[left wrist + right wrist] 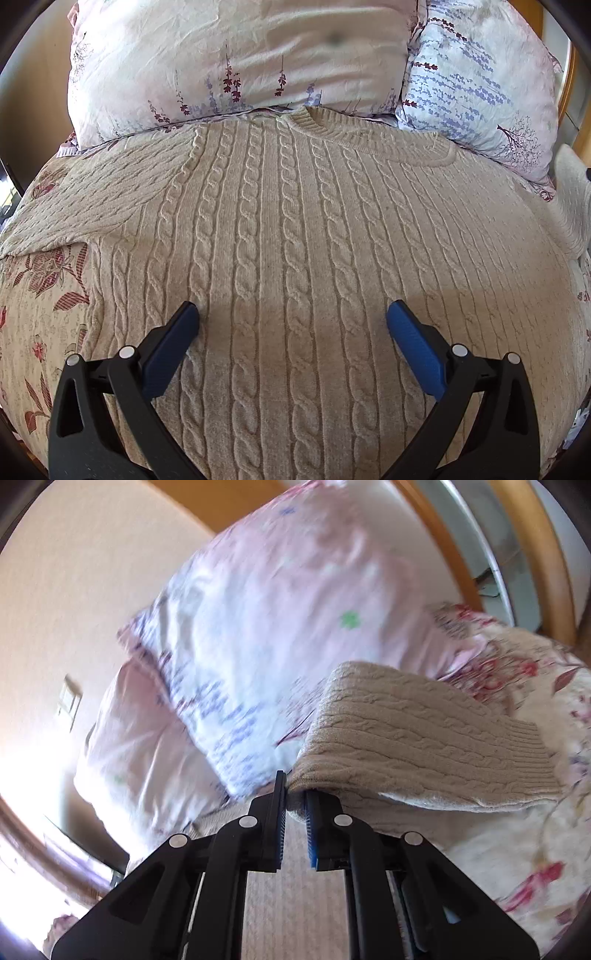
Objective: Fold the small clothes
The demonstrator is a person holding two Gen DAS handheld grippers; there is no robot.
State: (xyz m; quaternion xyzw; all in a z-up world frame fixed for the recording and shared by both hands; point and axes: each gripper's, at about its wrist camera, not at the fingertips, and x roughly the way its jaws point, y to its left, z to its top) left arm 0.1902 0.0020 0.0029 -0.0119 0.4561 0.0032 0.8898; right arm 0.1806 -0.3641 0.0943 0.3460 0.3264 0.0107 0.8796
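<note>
A beige cable-knit sweater (291, 229) lies spread flat on the bed, neckline toward the pillows. My left gripper (292, 314) is open, its blue pads (177, 339) hovering just above the sweater's lower middle, holding nothing. In the right wrist view my right gripper (294, 794) is shut on the sweater's sleeve (417, 738), pinching the fabric at its fold. The sleeve is lifted off the bed and hangs to the right, with its ribbed cuff (532, 753) free.
Two floral pillows (236, 59) (484, 85) lean at the head of the bed, and one also shows in the right wrist view (295, 627). A floral bedspread (40, 302) lies under the sweater. A wooden bed frame (532, 554) curves behind at the right.
</note>
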